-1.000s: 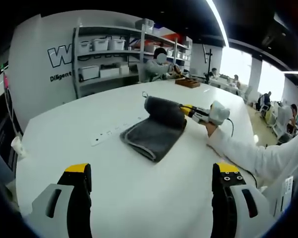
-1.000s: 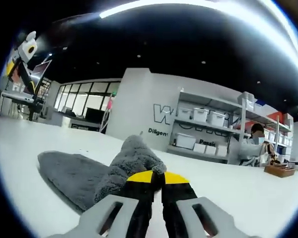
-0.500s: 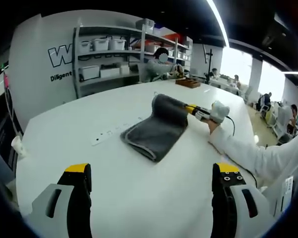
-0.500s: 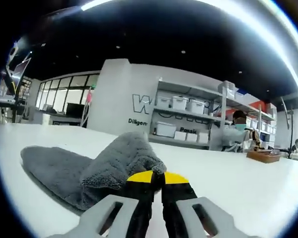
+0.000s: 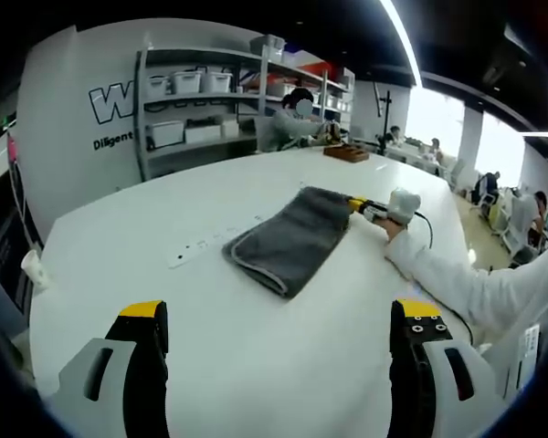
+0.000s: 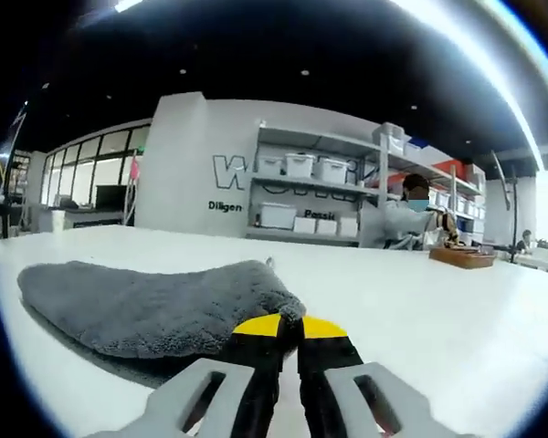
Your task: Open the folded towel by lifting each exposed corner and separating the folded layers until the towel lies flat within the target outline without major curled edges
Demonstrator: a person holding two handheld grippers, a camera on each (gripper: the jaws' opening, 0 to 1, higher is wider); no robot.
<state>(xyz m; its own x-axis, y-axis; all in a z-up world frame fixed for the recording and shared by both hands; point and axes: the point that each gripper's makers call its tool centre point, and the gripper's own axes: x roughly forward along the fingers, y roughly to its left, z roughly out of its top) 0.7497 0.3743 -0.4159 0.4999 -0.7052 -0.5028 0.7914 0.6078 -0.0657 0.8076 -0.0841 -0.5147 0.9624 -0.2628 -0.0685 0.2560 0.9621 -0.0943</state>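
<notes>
Pinching the towel (image 6: 155,310) corner, my right claw (image 6: 288,326) sits low on the counter (image 5: 256,365) (left claw (image 5: 279,351) released, well apart).

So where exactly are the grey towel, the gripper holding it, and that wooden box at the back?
towel (image 5: 290,242), left gripper view, middle of its top layer.
right gripper (image 5: 356,206), left gripper view, yellow jaw tips at the towel's corner.
wooden box (image 5: 346,152), left gripper view, its side.

Bare counter (image 5: 256,356) lies open between the near left hand-held gripper (image 5: 279,351) and the towel (image 5: 288,239), whose far right edge the right hand-held gripper (image 5: 370,210) blocks.
</notes>
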